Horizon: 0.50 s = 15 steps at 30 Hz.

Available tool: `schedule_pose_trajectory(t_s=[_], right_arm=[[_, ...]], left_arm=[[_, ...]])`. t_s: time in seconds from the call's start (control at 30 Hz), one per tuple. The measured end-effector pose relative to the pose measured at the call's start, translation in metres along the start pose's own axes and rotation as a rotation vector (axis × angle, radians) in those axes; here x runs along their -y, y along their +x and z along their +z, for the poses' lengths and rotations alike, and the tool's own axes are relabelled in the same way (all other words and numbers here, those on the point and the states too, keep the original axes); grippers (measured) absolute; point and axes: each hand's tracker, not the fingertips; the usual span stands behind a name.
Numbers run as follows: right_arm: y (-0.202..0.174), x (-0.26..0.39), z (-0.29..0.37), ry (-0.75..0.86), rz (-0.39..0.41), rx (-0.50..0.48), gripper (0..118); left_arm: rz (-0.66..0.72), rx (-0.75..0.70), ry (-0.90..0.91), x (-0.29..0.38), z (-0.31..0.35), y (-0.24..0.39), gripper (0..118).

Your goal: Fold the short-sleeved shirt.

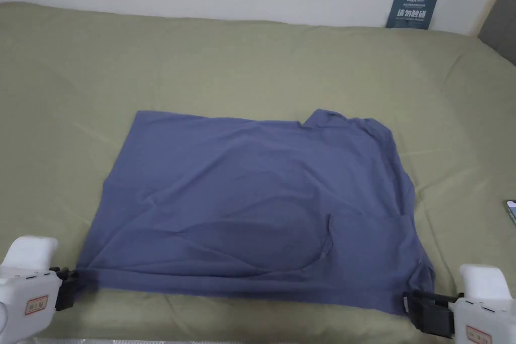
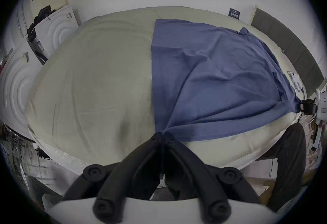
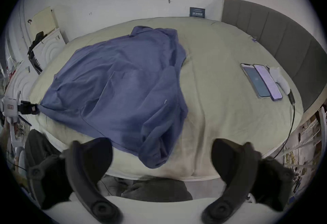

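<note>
A blue short-sleeved shirt (image 1: pixel 252 199) lies spread sideways on the olive bed cover (image 1: pixel 227 68), its hem to the left and its collar end to the right. My left gripper (image 1: pixel 70 282) is at the shirt's near left corner. In the left gripper view it (image 2: pixel 161 134) is shut on that corner, and cloth folds fan out from the pinch. My right gripper (image 1: pixel 410 304) sits at the near right corner. The right gripper view shows it (image 3: pixel 161 144) with jaws wide open, the bunched sleeve end (image 3: pixel 155 153) lying on the bed just ahead of them.
Two phones (image 3: pixel 260 82) and a white charger with a cable lie on the bed to the right of the shirt. A grey padded headboard (image 3: pixel 283 41) bounds the right side, and a white wall with a small blue sign (image 1: pixel 411 11) the far side. The bed edge is just below both grippers.
</note>
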Motion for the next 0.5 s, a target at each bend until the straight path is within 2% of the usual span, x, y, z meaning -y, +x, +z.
schedule_pose_trajectory(t_s=[0.07,0.1,0.13,0.27,0.5], right_arm=[[0.0,0.001,-0.008,-0.019,-0.01,0.001,42],[0.002,0.002,-0.01,-0.025,-0.014,-0.004,13],[0.004,0.003,-0.01,-0.024,-0.026,-0.009,6],[0.007,-0.012,0.003,0.011,-0.028,-0.019,4],[0.008,-0.093,0.011,0.123,-0.018,-0.033,4]], left_arm=[[-0.002,-0.001,-0.002,0.0,0.0,0.0,3],[-0.001,-0.001,-0.003,-0.002,-0.002,-0.001,3],[0.0,0.001,-0.005,-0.002,-0.002,-0.001,3],[-0.014,0.001,0.005,-0.011,0.004,-0.003,3],[-0.005,0.035,0.073,-0.077,0.006,-0.011,3]])
